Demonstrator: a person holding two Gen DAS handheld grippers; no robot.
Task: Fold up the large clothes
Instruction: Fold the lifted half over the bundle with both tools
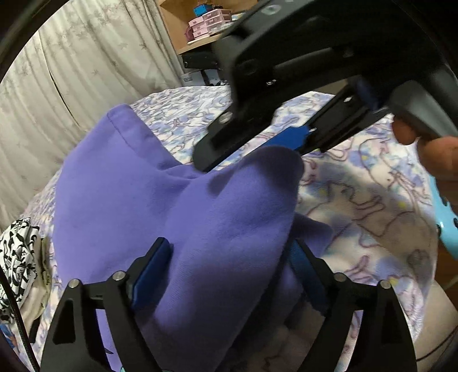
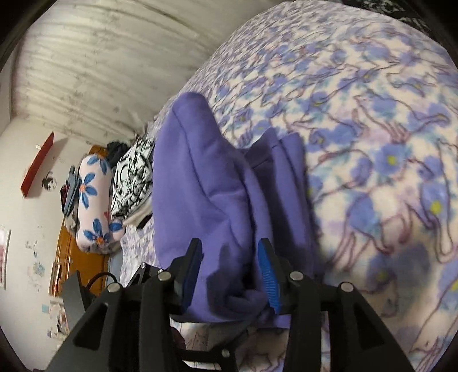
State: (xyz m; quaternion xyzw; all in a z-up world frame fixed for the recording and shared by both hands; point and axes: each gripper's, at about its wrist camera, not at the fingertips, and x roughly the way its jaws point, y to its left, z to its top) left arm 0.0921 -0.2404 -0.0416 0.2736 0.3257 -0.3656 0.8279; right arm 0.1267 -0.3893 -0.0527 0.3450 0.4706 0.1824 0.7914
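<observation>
A large purple sweatshirt [image 1: 160, 200] lies bunched on the floral bed cover [image 1: 372, 200]. My left gripper [image 1: 229, 257] has its jaws around a thick fold of it, with the cloth filling the gap between the blue pads. My right gripper [image 2: 229, 257] also has a bundle of the purple sweatshirt [image 2: 206, 186] between its jaws. In the left wrist view the right gripper [image 1: 286, 137] shows from the side, its tips at the top edge of the cloth, with the person's fingers [image 1: 429, 148] on its handle.
A black-and-white patterned garment [image 2: 131, 180] and a pillow with blue flowers [image 2: 94, 206] lie at the bed's edge. Pale curtains [image 1: 86, 71] hang behind. A wooden shelf with pink boxes [image 1: 209, 23] stands at the back. The bed cover [image 2: 372, 128] spreads to the right.
</observation>
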